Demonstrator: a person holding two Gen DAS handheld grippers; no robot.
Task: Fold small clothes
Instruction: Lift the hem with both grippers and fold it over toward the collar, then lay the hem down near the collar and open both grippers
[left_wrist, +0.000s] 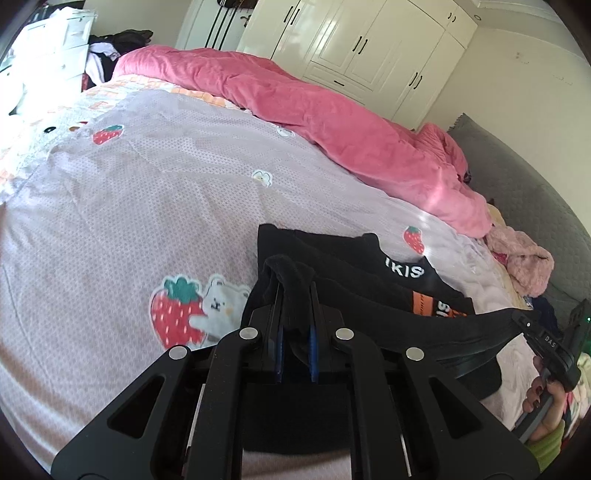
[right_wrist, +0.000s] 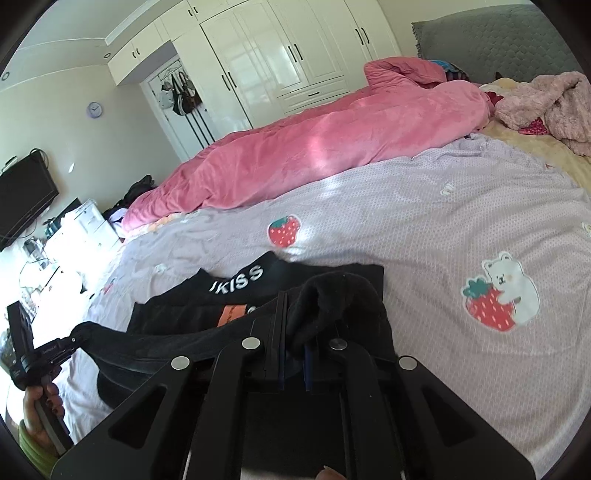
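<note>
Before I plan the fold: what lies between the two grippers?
A taut edge of the black garment spans from the left gripper to the right gripper, both shut on it, seen in the left wrist view.

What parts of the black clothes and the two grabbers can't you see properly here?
- Black garment, left wrist view: the near part is hidden behind the left gripper, shut on a bunched fold.
- Same garment, right wrist view: the right gripper, also shut on it, covers its near edge.
- White lettering: the first letter is lost in a crease.
- Orange patch: too small to read.
</note>
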